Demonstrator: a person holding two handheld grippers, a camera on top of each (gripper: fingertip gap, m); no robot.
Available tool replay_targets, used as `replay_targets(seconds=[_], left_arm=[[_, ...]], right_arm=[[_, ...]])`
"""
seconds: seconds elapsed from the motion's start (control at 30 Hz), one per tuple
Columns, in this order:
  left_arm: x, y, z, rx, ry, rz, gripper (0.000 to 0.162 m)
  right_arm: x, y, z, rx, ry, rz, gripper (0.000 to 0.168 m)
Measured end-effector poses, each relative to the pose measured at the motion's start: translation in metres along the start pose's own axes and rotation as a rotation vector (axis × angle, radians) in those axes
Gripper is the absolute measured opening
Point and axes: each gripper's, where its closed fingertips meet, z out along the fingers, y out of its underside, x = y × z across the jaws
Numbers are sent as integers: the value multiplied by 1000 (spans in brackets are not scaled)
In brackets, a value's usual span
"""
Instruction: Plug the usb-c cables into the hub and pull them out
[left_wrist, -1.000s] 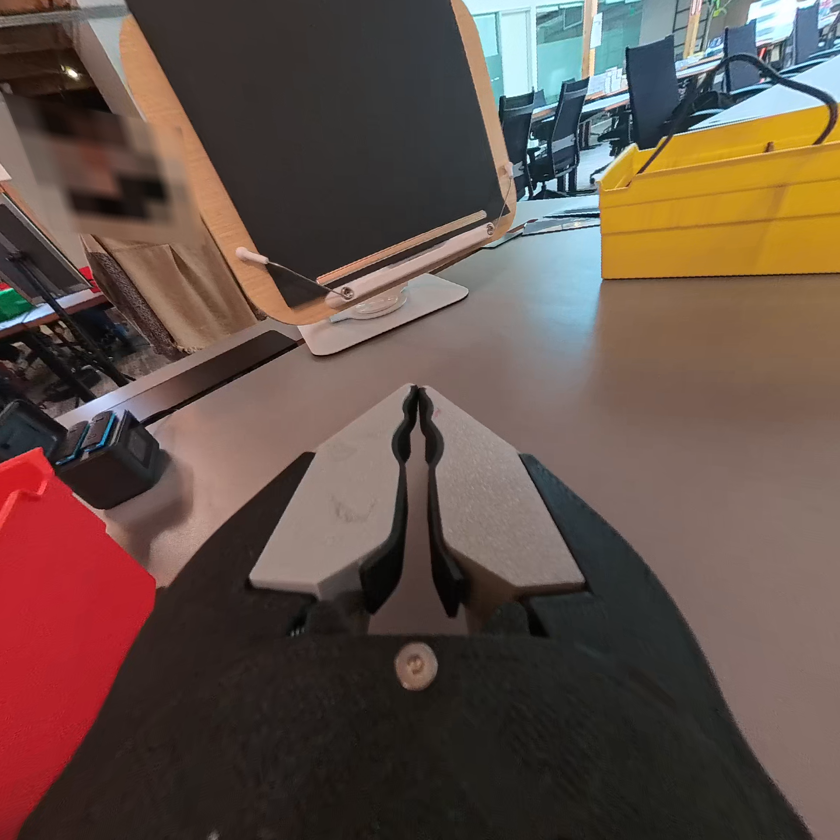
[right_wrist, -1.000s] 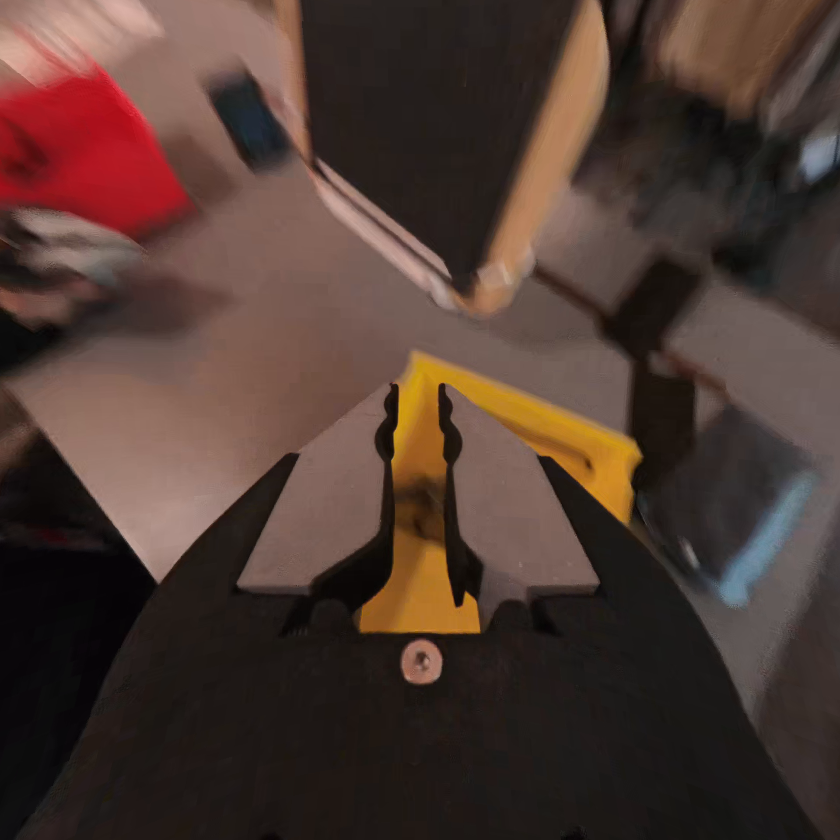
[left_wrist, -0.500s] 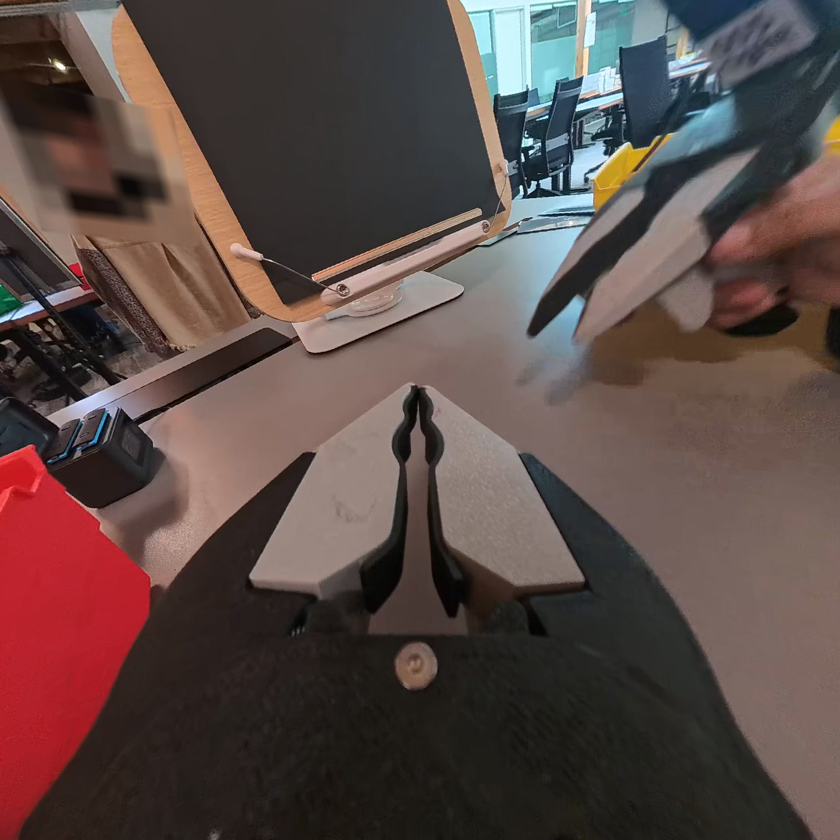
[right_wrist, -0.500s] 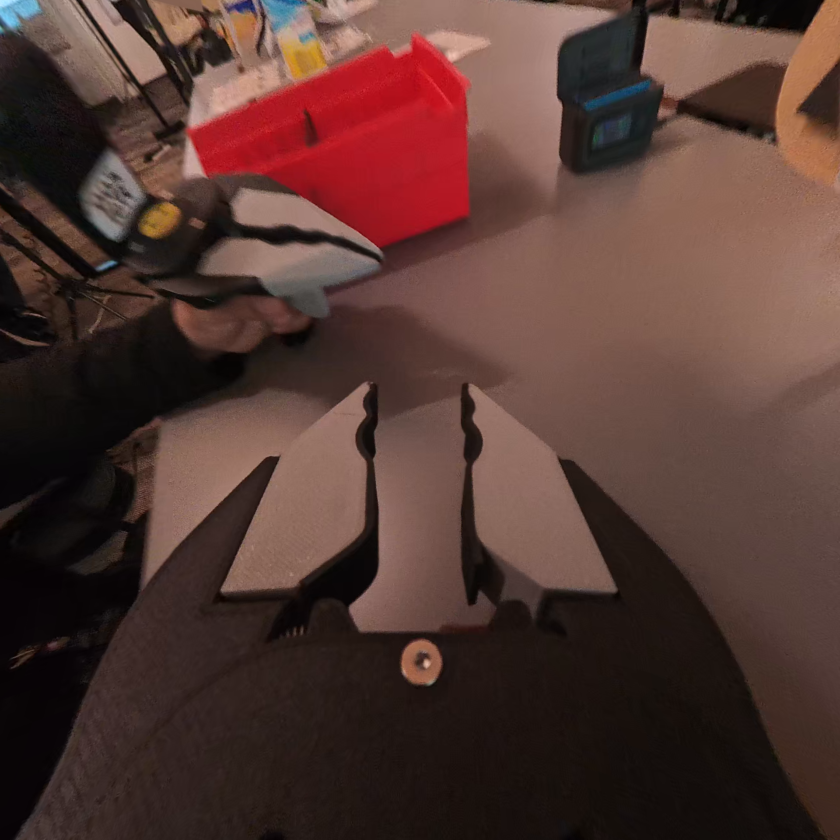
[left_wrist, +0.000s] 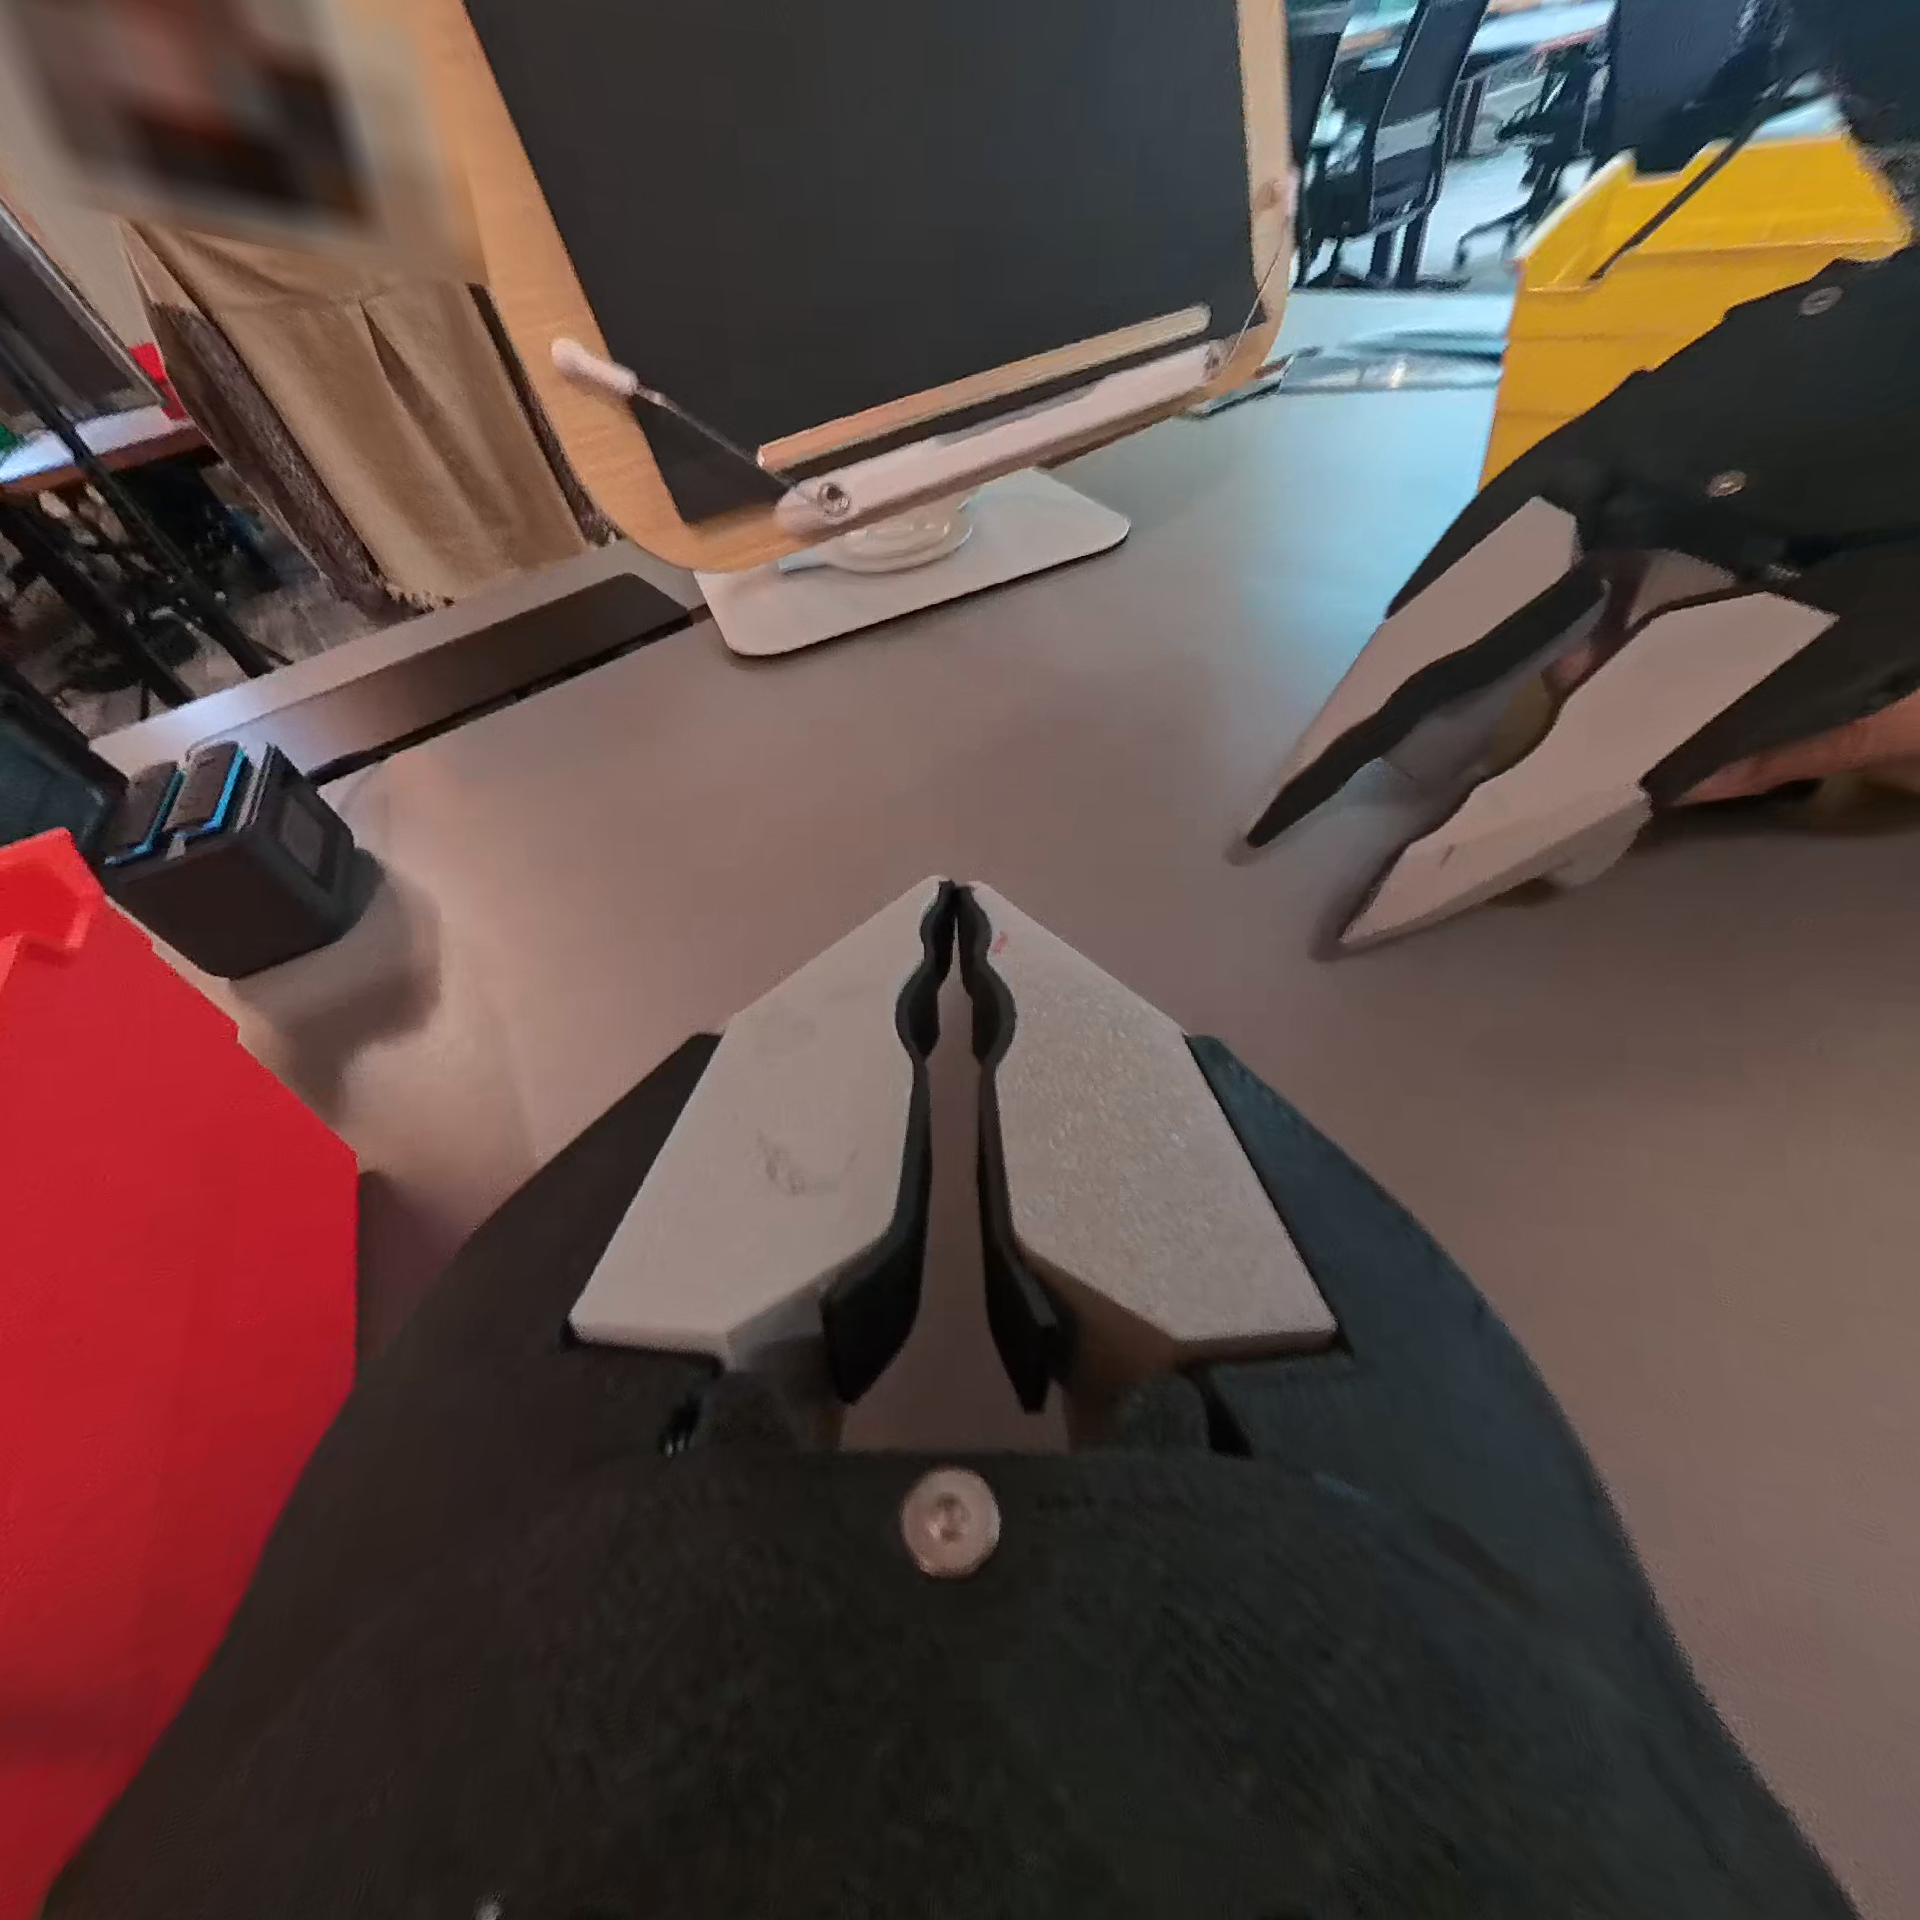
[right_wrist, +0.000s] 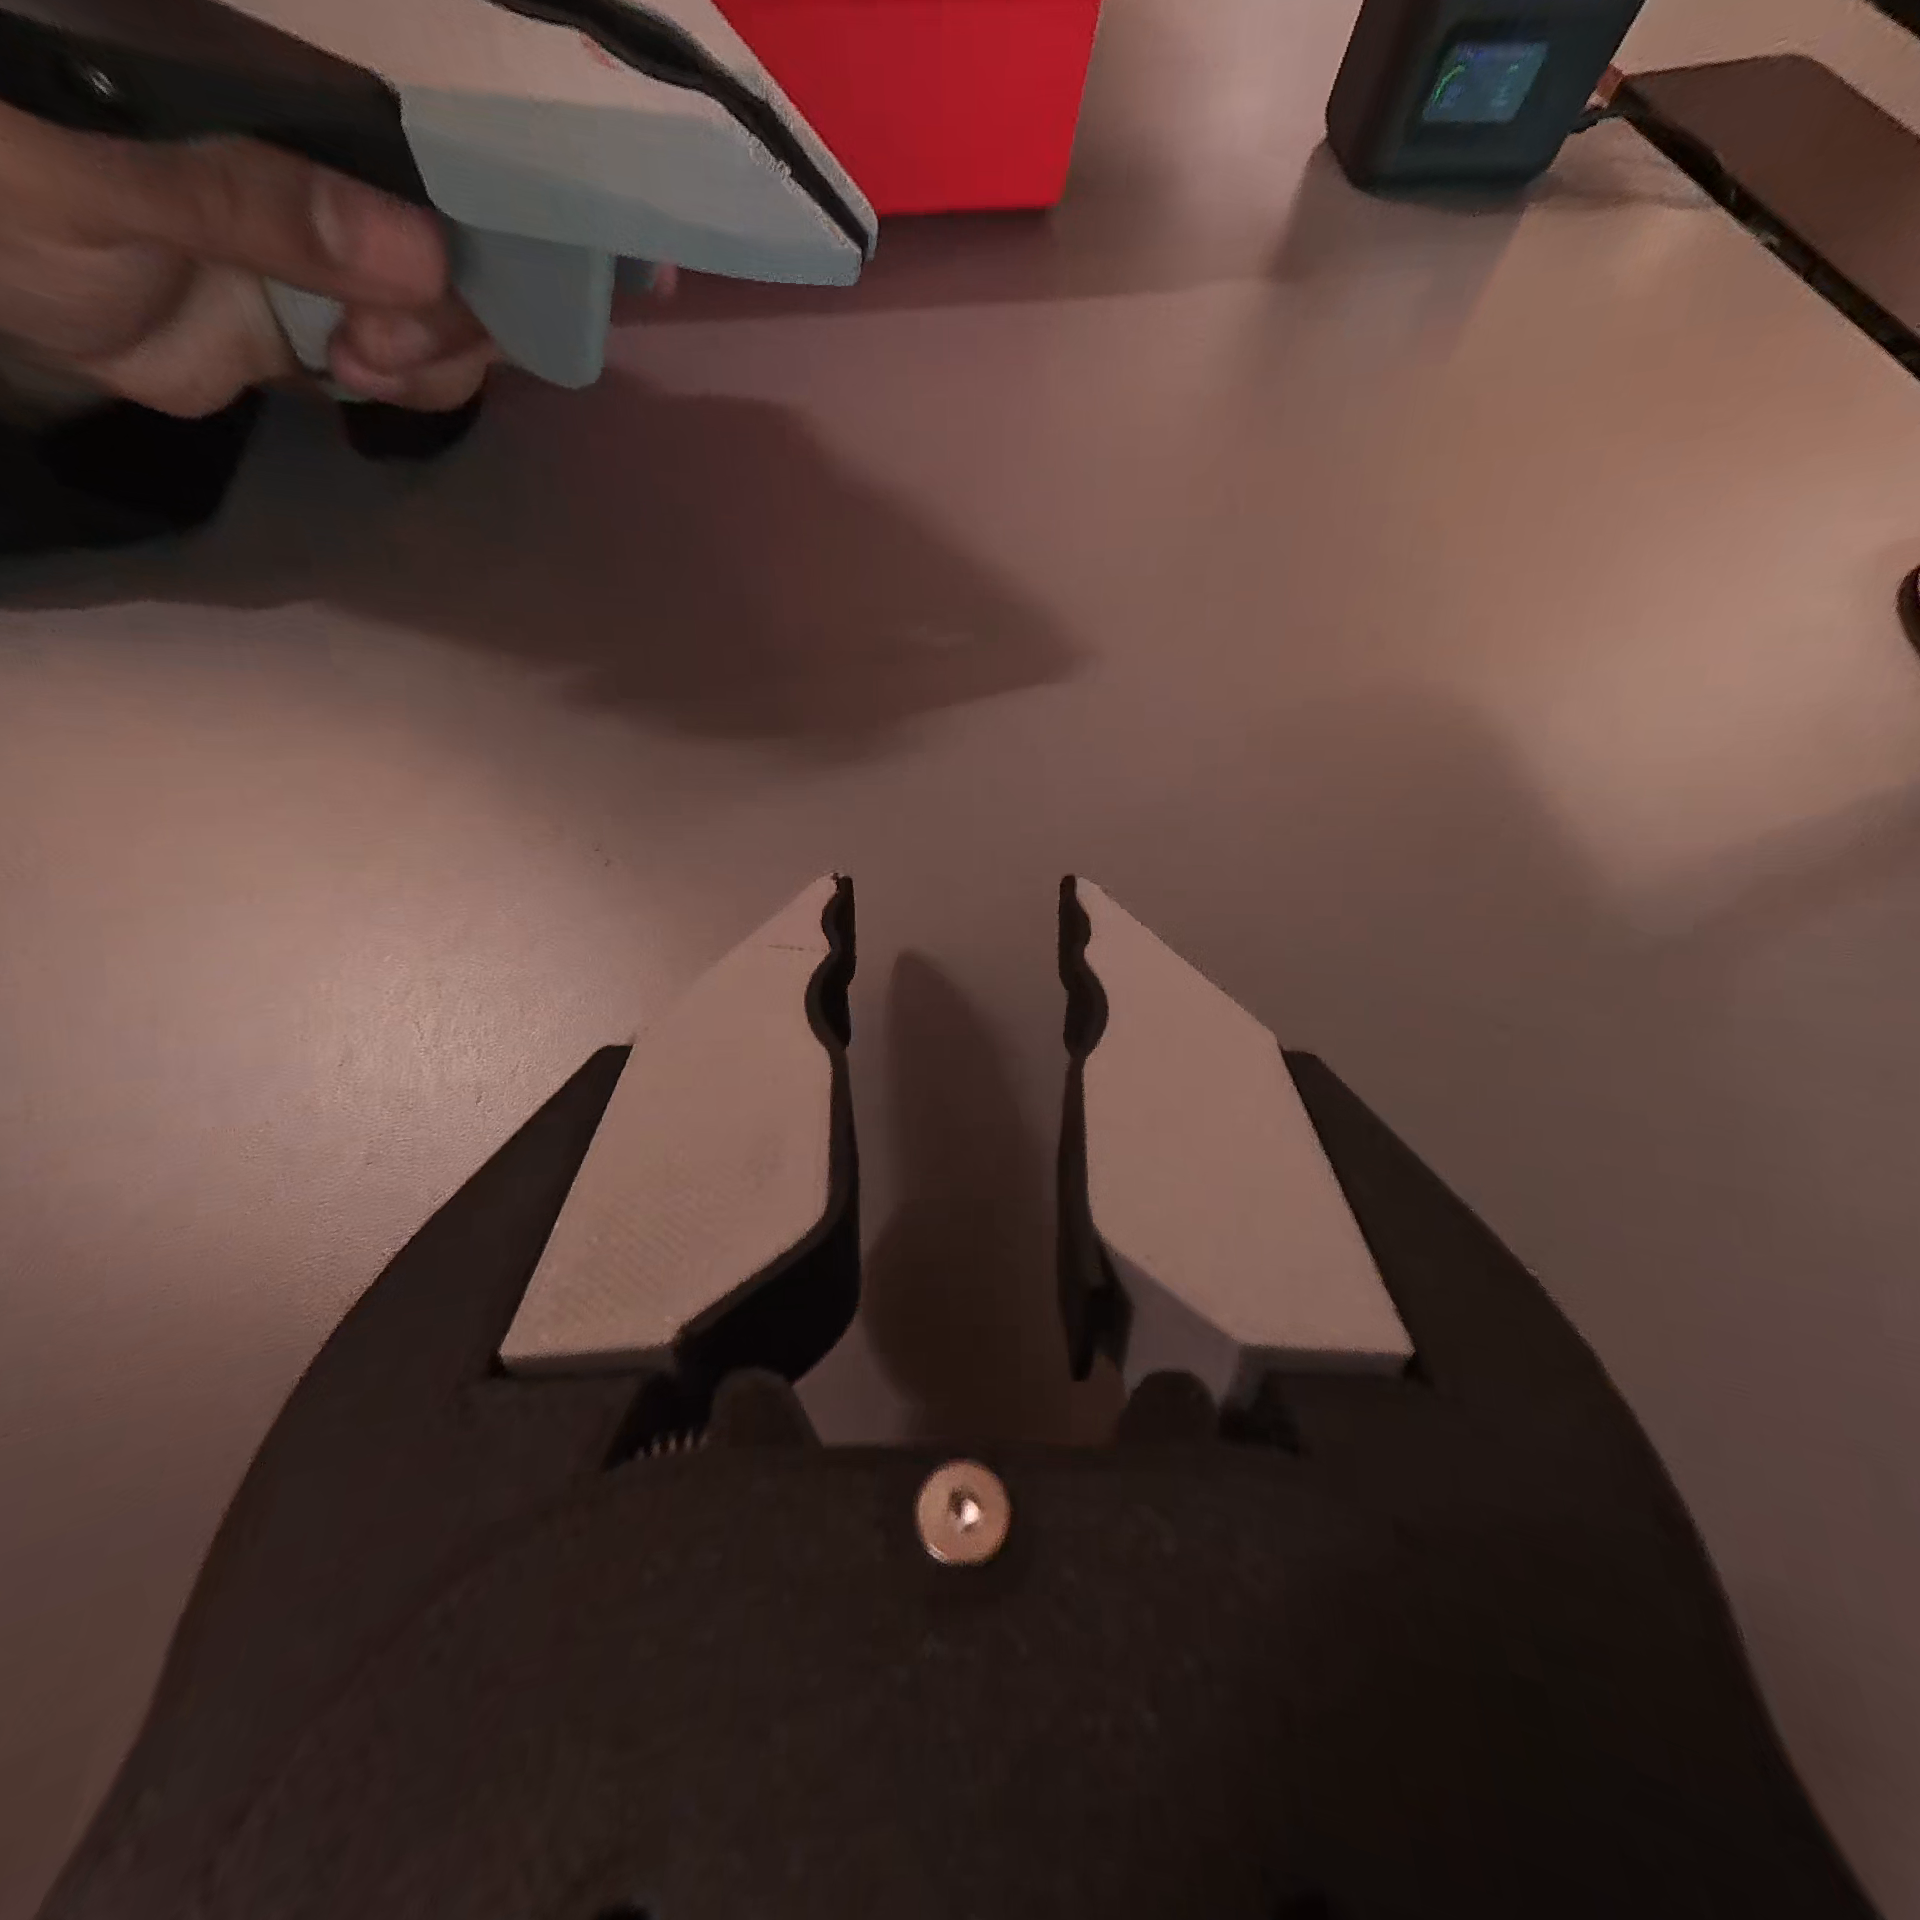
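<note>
Both tongs hold nothing. Left gripper (left_wrist: 954, 891) has its jaws pressed together to a hairline slit at the tips, over the grey table (left_wrist: 1455, 1195). Right gripper (right_wrist: 956, 883) stands with its jaws well apart, only bare tabletop between them. Red bin (left_wrist: 125, 1247) sits just left of the left gripper, a small black device (left_wrist: 239, 873) beyond it. Farther off stand a wood-edged stand (left_wrist: 883, 260) and a yellow bin (left_wrist: 1662, 260) with a black cable (left_wrist: 1673, 208). No hub shows.
</note>
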Motion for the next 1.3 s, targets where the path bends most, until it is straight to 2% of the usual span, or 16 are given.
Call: replay_targets(seconds=[0.2, 0.47, 0.67, 0.77, 0.87, 0.93, 1.0, 1.07, 1.13, 1.2, 1.27, 1.3], left_arm=[[-4, 16, 2, -109, -48, 54, 0], [-4, 18, 6, -129, -24, 39, 1], [-5, 23, 9, -167, -62, 76, 19], [-7, 23, 9, -181, -73, 15, 27], [4, 2, -6, -190, -49, -38, 38], [-1, -31, -28, -165, -85, 15, 33], [-18, -61, -50, -182, -108, 34, 34], [-54, -85, -68, -201, -173, 39, 42], [-105, -89, -80, -268, -271, 27, 53], [-159, -69, -85, -394, -359, -32, 63], [-200, -32, -83, -547, -376, -157, 62], [-213, -10, -81, -630, -370, -239, 55]], right_arm=[[-2, 2, 1, -13, -52, 48, 36], [-10, 13, 9, -104, -127, 61, 32], [-7, 2, -2, -5, -143, 118, 31], [-6, 2, -1, -8, -143, 130, 31], [-8, 4, 0, -23, -127, 96, 31], [-8, 5, 1, -34, -102, 63, 30], [-8, 7, 3, -51, -83, 41, 30], [-8, 9, 4, -65, -76, 36, 30], [-7, 9, 4, -65, -74, 38, 30], [-7, 9, 4, -63, -73, 38, 29], [-8, 9, 4, -66, -72, 37, 29], [-8, 9, 4, -67, -70, 36, 29]])
